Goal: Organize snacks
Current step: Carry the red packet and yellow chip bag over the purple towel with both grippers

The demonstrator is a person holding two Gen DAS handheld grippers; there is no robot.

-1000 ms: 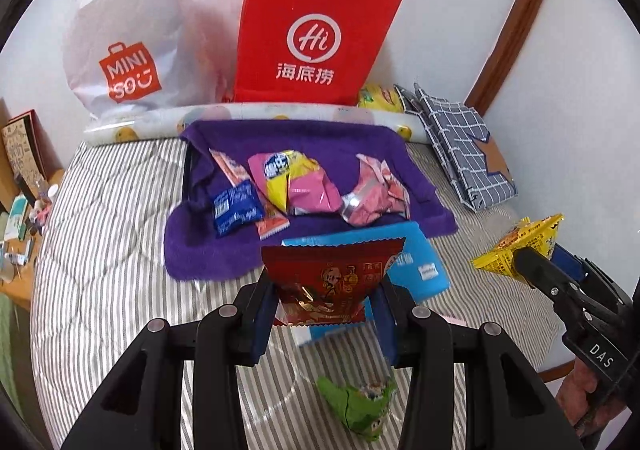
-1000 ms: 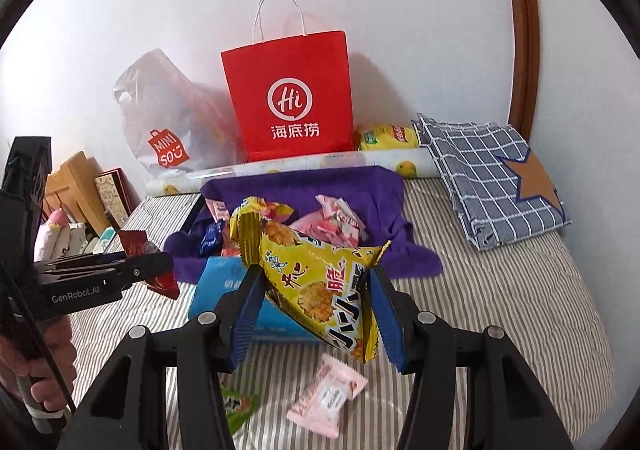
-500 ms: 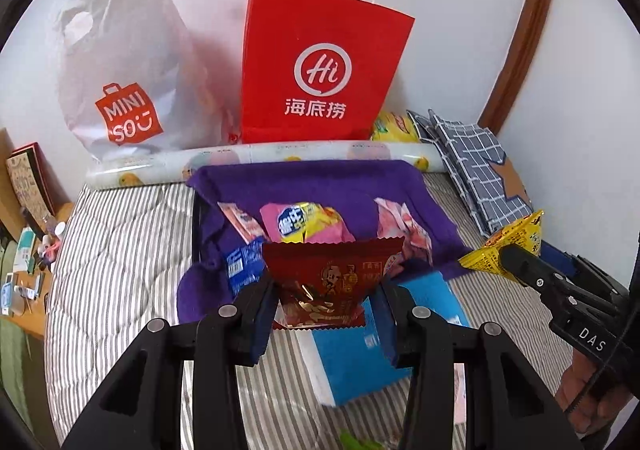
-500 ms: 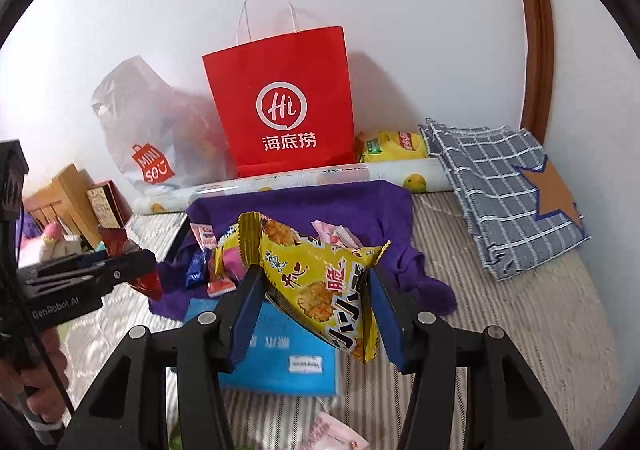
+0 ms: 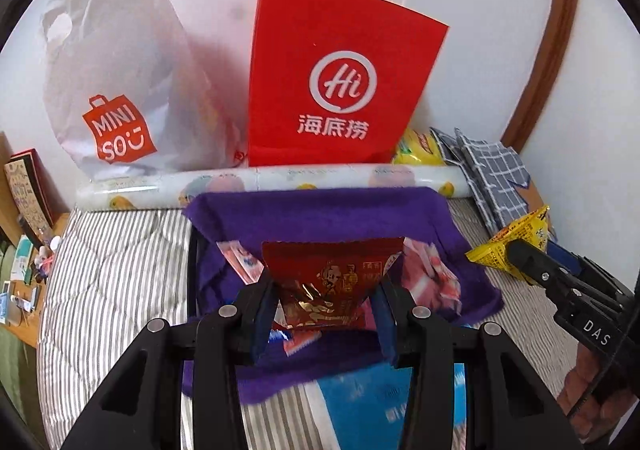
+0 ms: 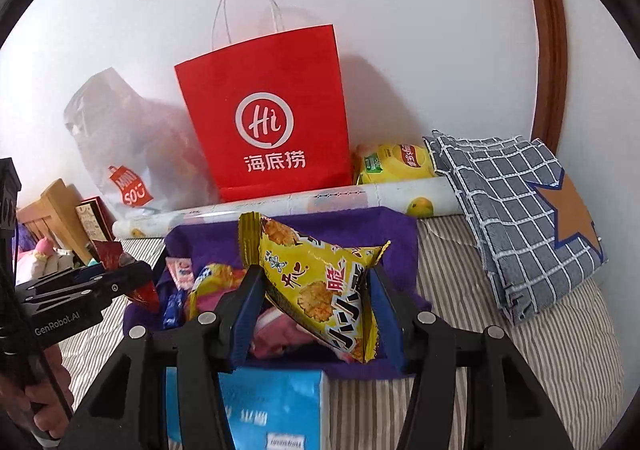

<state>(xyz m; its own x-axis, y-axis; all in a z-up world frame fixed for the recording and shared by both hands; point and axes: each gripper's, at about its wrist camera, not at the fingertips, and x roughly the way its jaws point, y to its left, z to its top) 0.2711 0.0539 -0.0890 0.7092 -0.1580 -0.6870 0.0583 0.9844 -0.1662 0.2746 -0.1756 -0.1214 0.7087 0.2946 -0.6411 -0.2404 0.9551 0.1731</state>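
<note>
On a striped bed (image 6: 500,350), the left gripper (image 5: 326,306) is clenched on a red snack packet (image 5: 332,282), held above a purple cloth (image 5: 320,218) strewn with pink and blue snack packets (image 5: 432,278). The right gripper (image 6: 312,306), at three o'clock in the left view, grasps a yellow cracker bag (image 6: 320,282) over the same cloth. At twelve o'clock a red paper bag (image 6: 268,118) stands against the wall beside a white plastic bag (image 5: 116,82). A blue pack (image 6: 276,406) lies at six o'clock.
</note>
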